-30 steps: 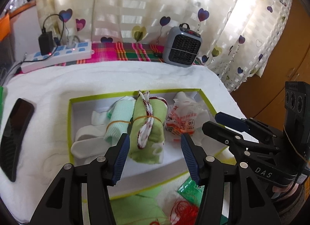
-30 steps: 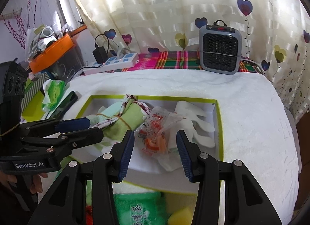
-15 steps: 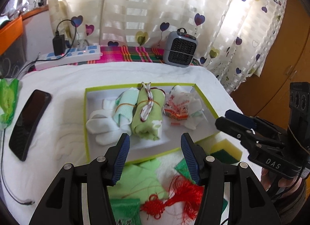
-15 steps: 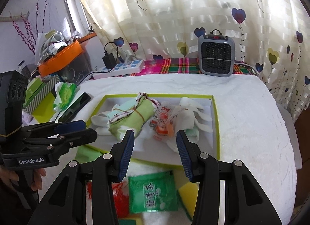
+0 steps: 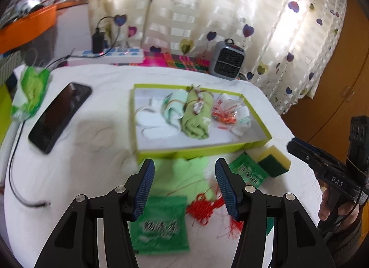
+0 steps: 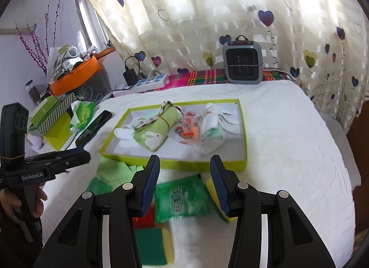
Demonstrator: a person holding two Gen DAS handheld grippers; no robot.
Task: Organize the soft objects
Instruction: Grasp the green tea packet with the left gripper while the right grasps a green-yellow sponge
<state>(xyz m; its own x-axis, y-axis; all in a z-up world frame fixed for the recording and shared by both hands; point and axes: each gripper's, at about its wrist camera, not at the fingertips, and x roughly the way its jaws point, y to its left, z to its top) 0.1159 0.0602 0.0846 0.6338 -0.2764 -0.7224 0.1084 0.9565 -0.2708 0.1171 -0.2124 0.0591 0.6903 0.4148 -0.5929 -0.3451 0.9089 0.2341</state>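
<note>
White-covered table (image 6: 288, 129): tray (image 6: 244, 129) already holds rolled towel (image 6: 154, 129), socks (image 6: 214, 120) & bag (image 6: 188, 129), approx. half done; cloth (image 5: 184, 175), packets (image 6: 180, 198), sponges (image 5: 274, 162) & red knot (image 5: 203, 210) lie just outside; left gripper (image 5: 184, 187) & right gripper (image 6: 184, 182) both spread, empty.

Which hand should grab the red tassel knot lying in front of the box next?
Left, probably. The red tassel knot lies just ahead of the left gripper, whose jaws are open and empty. In the right wrist view, the right gripper frames a green packet, with only a red edge showing.
</note>
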